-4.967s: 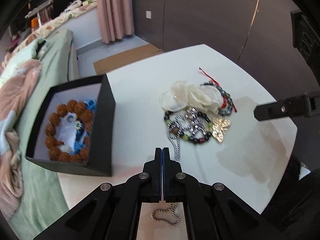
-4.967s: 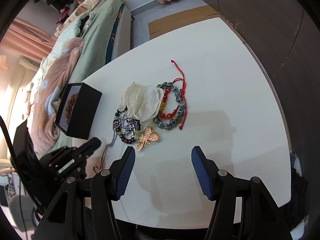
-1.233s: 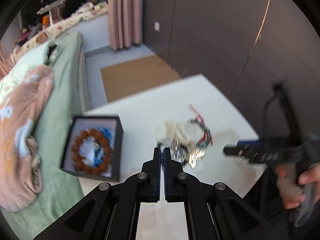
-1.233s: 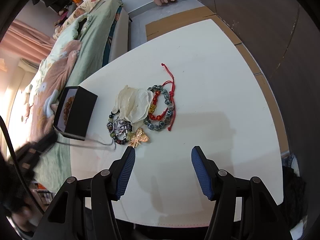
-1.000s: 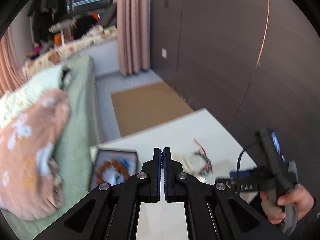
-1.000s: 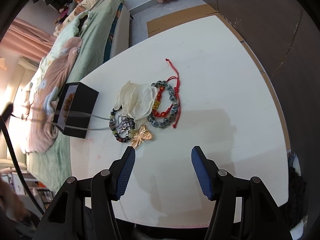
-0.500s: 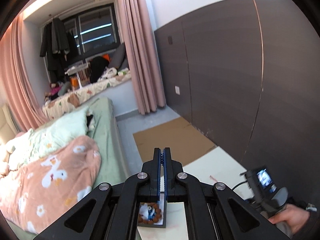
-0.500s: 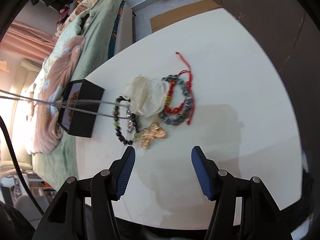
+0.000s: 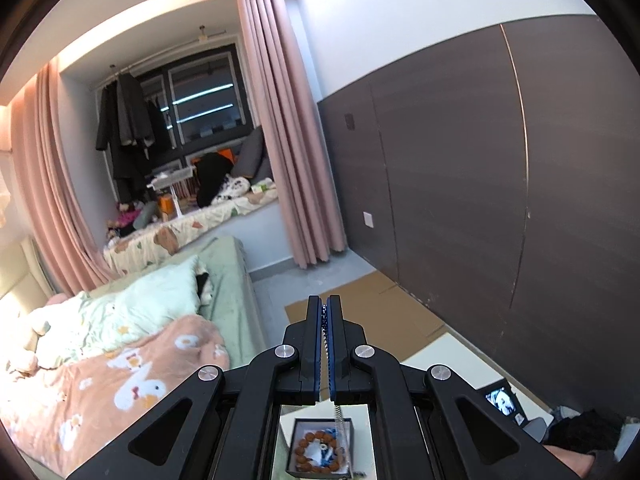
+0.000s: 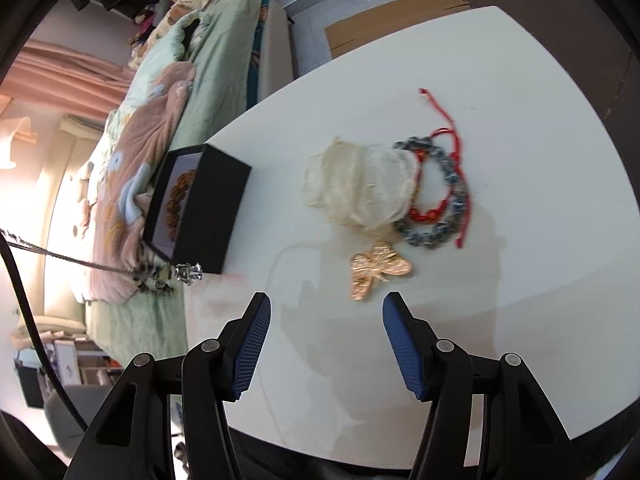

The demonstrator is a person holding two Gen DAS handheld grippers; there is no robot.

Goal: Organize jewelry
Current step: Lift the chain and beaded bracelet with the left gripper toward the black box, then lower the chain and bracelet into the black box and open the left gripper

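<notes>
Left wrist view: mounted behind the left gripper (image 9: 325, 312), held high, facing nearly level across the room toward the curtain (image 9: 288, 136) and bed (image 9: 120, 340); the black box (image 9: 322, 446) appears far below the gripper. Right wrist view: mounted behind the right gripper (image 10: 324, 312), angled steeply down, close over the worktop (image 10: 500, 80). Shared: black box (image 10: 208, 208), bed, worktop.

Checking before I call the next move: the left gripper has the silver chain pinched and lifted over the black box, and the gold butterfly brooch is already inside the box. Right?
Not quite. The gold butterfly brooch lies on the white table, as the right wrist view shows. The rest holds: the left gripper is shut on the silver chain, which hangs over the black box.
</notes>
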